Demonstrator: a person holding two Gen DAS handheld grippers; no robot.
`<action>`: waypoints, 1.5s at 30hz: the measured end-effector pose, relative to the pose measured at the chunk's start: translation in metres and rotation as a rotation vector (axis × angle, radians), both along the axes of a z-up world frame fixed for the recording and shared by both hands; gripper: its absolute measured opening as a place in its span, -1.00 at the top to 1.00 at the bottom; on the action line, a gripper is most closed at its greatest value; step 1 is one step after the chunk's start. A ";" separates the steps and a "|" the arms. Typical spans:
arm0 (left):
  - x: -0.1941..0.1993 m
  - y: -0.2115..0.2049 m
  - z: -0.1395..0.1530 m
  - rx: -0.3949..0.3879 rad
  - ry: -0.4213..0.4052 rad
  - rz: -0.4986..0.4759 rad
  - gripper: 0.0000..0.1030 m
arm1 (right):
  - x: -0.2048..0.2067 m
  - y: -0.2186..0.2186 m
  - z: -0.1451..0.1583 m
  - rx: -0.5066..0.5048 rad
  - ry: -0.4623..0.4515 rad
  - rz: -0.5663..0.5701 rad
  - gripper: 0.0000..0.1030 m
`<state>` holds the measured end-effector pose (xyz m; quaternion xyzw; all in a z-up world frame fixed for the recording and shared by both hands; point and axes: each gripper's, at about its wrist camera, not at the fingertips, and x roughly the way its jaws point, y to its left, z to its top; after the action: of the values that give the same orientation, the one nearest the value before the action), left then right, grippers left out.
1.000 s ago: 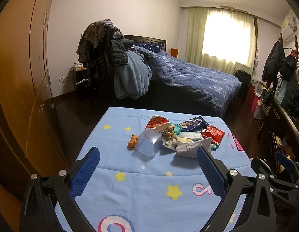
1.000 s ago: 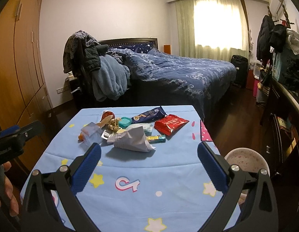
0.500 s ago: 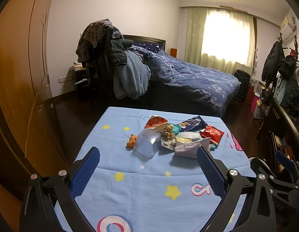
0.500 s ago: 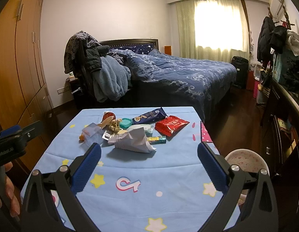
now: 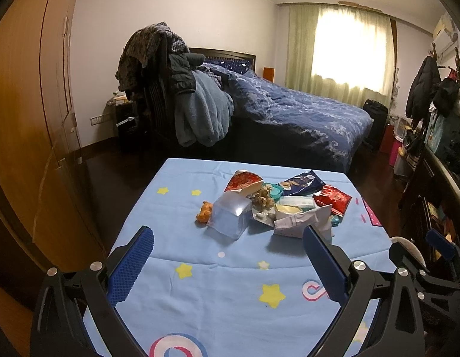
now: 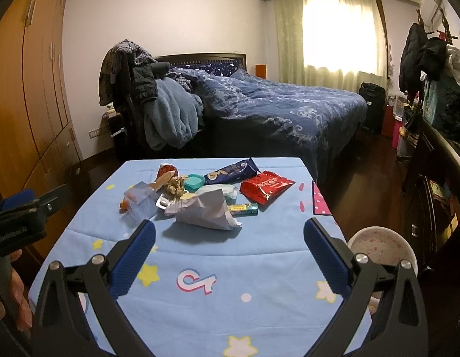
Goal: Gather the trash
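Note:
A heap of trash lies at the far middle of the blue star-print table (image 5: 230, 282) (image 6: 230, 267). It holds a clear plastic box (image 5: 230, 215) (image 6: 139, 199), a crumpled white paper bag (image 5: 301, 221) (image 6: 204, 211), a red snack pack (image 5: 334, 200) (image 6: 265, 186), a dark blue snack pack (image 5: 301, 182) (image 6: 231, 171), a teal lid (image 6: 193, 182) and an orange scrap (image 5: 203, 212). My left gripper (image 5: 228, 236) and right gripper (image 6: 230, 230) both stand open above the near half of the table, short of the heap, holding nothing.
A white and pink bin (image 6: 380, 248) stands on the floor by the table's right edge. A bed (image 6: 274, 110) and a chair piled with clothes (image 5: 176, 89) are behind the table. Wooden wardrobes (image 5: 30, 119) line the left; a dark cabinet (image 6: 438, 193) runs along the right.
Both views have crept slightly closer to the table; the trash heap sits a little lower and nearer. Both grippers stay open and empty.

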<state>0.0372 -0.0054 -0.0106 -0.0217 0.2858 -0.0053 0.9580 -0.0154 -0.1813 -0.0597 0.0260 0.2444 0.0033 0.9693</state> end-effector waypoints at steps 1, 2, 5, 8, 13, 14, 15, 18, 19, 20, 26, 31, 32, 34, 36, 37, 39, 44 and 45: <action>0.002 0.000 -0.002 -0.004 0.004 -0.001 -0.93 | 0.001 0.000 0.000 0.002 0.001 0.000 -0.94; 0.004 0.001 -0.004 -0.010 0.009 -0.001 -0.93 | 0.001 0.001 0.000 0.003 0.000 0.001 -0.94; 0.006 0.003 -0.006 -0.015 0.013 -0.001 -0.93 | 0.001 0.000 0.000 -0.001 -0.006 -0.001 -0.94; 0.006 0.002 -0.006 -0.011 0.009 -0.002 -0.93 | 0.003 -0.001 -0.002 0.003 -0.009 0.000 -0.94; 0.007 0.001 -0.008 -0.008 0.004 -0.007 -0.93 | 0.003 -0.001 -0.002 0.002 -0.009 0.000 -0.94; 0.007 0.001 -0.008 -0.009 0.003 -0.008 -0.93 | 0.003 -0.001 -0.003 0.002 -0.010 0.000 -0.94; 0.007 0.001 -0.008 -0.010 0.004 -0.007 -0.93 | 0.003 -0.001 -0.003 0.002 -0.009 -0.001 -0.94; 0.007 0.000 -0.008 -0.011 0.002 -0.006 -0.93 | 0.003 -0.001 -0.003 0.002 -0.010 0.000 -0.94; 0.008 0.000 -0.009 -0.012 0.003 -0.005 -0.93 | 0.004 -0.001 -0.003 0.001 -0.011 -0.001 -0.94; 0.008 0.000 -0.008 -0.011 0.004 -0.006 -0.93 | 0.003 0.000 -0.003 0.000 -0.011 0.000 -0.94; 0.007 0.000 -0.008 -0.011 0.000 -0.006 -0.93 | 0.002 0.000 -0.002 0.000 -0.012 0.003 -0.94; 0.006 0.000 -0.007 -0.010 -0.003 -0.005 -0.93 | 0.000 0.003 0.000 -0.007 -0.020 0.007 -0.94; 0.006 0.000 -0.007 -0.010 -0.004 -0.005 -0.93 | -0.001 0.003 0.002 -0.009 -0.022 0.008 -0.94; 0.006 0.000 -0.007 -0.011 -0.004 -0.005 -0.93 | -0.002 0.003 0.001 -0.008 -0.021 0.009 -0.94; 0.006 0.000 -0.005 -0.010 -0.006 -0.006 -0.93 | -0.001 0.003 0.001 -0.008 -0.022 0.007 -0.94; 0.006 0.000 -0.005 -0.010 -0.006 -0.005 -0.93 | -0.001 0.003 0.001 -0.008 -0.022 0.008 -0.94; 0.006 0.000 -0.006 -0.011 -0.006 -0.005 -0.93 | -0.002 0.003 0.001 -0.007 -0.022 0.008 -0.94; 0.006 0.000 -0.005 -0.010 -0.006 -0.006 -0.93 | -0.002 0.003 0.002 -0.008 -0.024 0.006 -0.94; 0.005 0.000 -0.004 -0.010 -0.006 -0.006 -0.93 | -0.002 0.002 0.002 -0.009 -0.023 0.006 -0.94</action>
<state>0.0426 -0.0050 -0.0146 -0.0256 0.2827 -0.0098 0.9588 -0.0178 -0.1788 -0.0582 0.0206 0.2333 0.0055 0.9722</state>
